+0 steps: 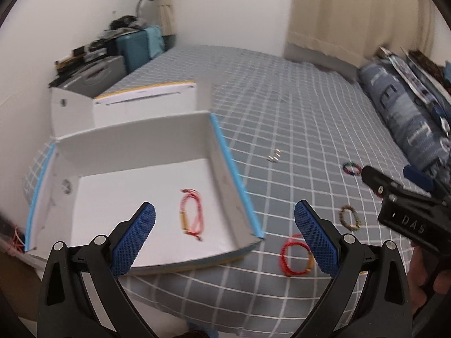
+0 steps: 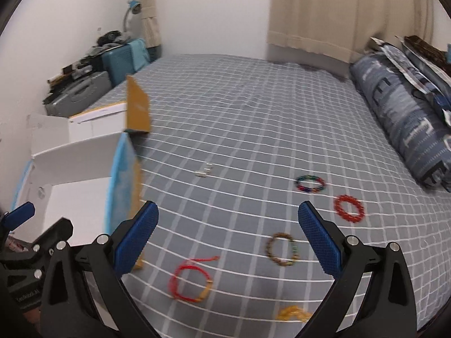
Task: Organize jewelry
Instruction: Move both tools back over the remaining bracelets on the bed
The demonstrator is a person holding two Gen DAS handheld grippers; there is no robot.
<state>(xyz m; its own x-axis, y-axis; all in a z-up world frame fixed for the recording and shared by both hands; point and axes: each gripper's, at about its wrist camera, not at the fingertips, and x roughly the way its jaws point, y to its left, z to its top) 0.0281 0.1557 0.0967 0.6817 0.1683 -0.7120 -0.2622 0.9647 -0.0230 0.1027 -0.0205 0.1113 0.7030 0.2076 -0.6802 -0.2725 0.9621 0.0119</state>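
A: Bedroom, grid sheet. Left claw wide open, empty, hovering at box edge. One pink bracelet already lying inside on box floor.

B: Right claw? Also spread wide, holding nothing, aimed across bed.

A: Rest of jewelry loose on sheet, outside box: red cord nearest, just beside box corner; brown beads near it; red beads and multicolor band farther toward pillow; yellow piece at bottom edge; small silver bits mid-bed, too small to ID.

B: Likely step: grab red cord next, prob w/ right claw, closest to it.

A: Tips: come down straight over one side of loop, one finger inside ring, one outside. Press lightly into sheet before closing, since cord lies flat & soft mattress gives.

B: Risk: pinching sheet fabric along w/ cord. Lift slow, check cloth not rising.

A: Also loose tail on cord; could snag on box wall. Clear blue rim high, then release low over box floor, apart from pink one to avoid tangling.

B: Keep left claw out of path; sitting just above same cord in its own view. Blur on both views, so exact gaps hard to judge.
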